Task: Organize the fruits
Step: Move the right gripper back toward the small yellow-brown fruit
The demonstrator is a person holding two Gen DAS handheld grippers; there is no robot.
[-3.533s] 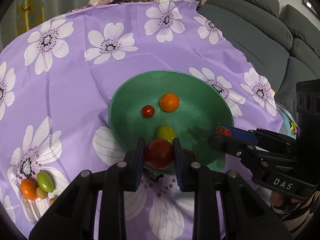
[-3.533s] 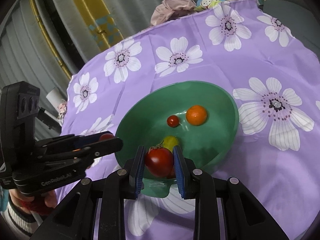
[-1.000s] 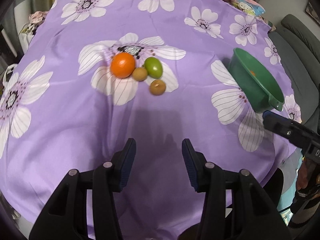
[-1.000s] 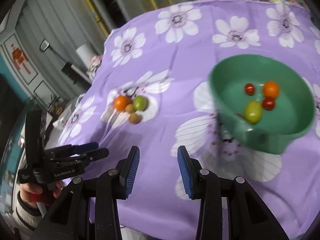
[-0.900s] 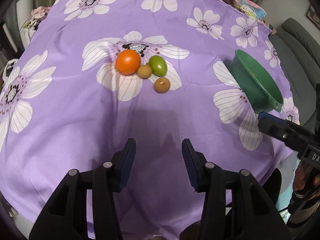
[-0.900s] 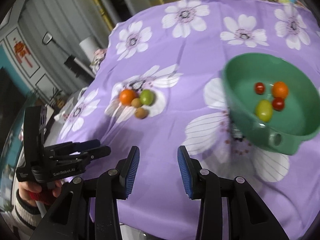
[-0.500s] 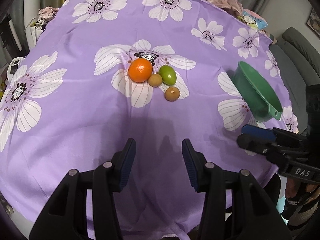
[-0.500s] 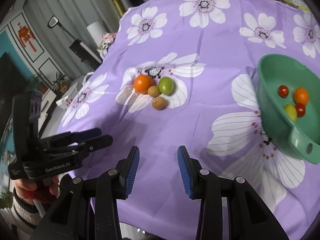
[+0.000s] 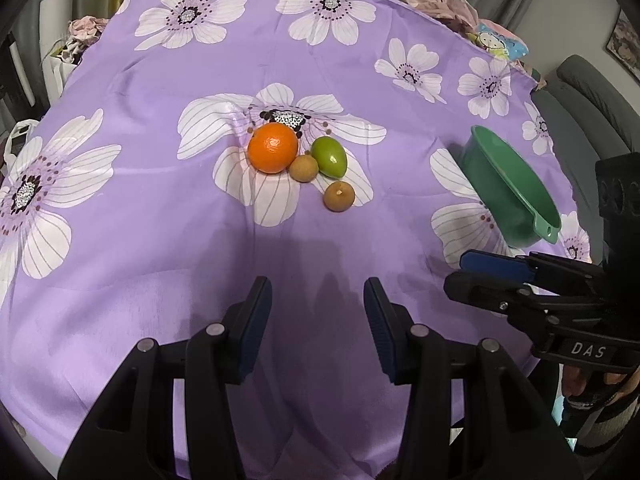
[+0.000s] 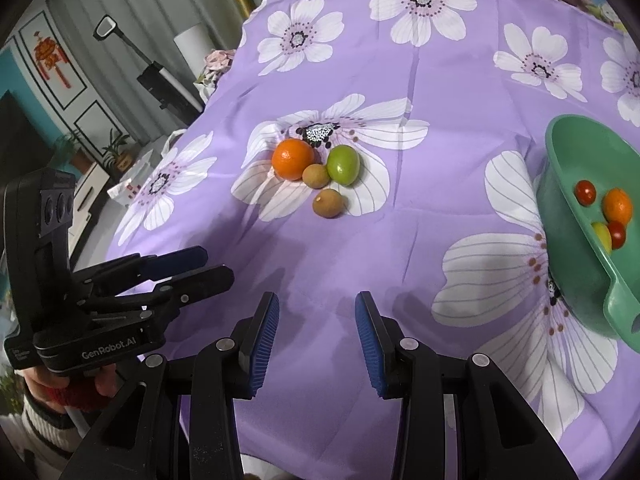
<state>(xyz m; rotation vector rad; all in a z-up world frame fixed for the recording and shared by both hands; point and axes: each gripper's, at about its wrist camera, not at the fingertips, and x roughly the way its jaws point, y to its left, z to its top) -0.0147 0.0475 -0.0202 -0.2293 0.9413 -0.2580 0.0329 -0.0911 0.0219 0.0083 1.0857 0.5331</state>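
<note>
While four fruits wait on the purple flowered cloth point(image 9: 160, 240), both grippers hover over its near edge with jaws parted and nothing between them. The left gripper point(image 9: 318, 316) looks straight up the cloth at the cluster: an orange point(image 9: 273, 147), a green fruit point(image 9: 329, 157) whose long axis slants toward the lower right, a small brown fruit point(image 9: 304, 168) touching both, and a second brown fruit point(image 9: 339, 196) lying apart from them on the near side. That loose one is the closest to either tool. From the right gripper point(image 10: 317, 320) the cluster lies ahead and slightly left, so neither hand looks clearly nearer. Off to the right, well apart from the cluster, sits the green bowl point(image 10: 568, 216), which holds the fruit gathered so far: a cherry tomato point(image 10: 585, 192), a small orange point(image 10: 618, 206), a red one and a yellow one. Its far side is cut off by the picture's edge, and in the left view it shows nearly edge-on, hiding the contents.
</note>
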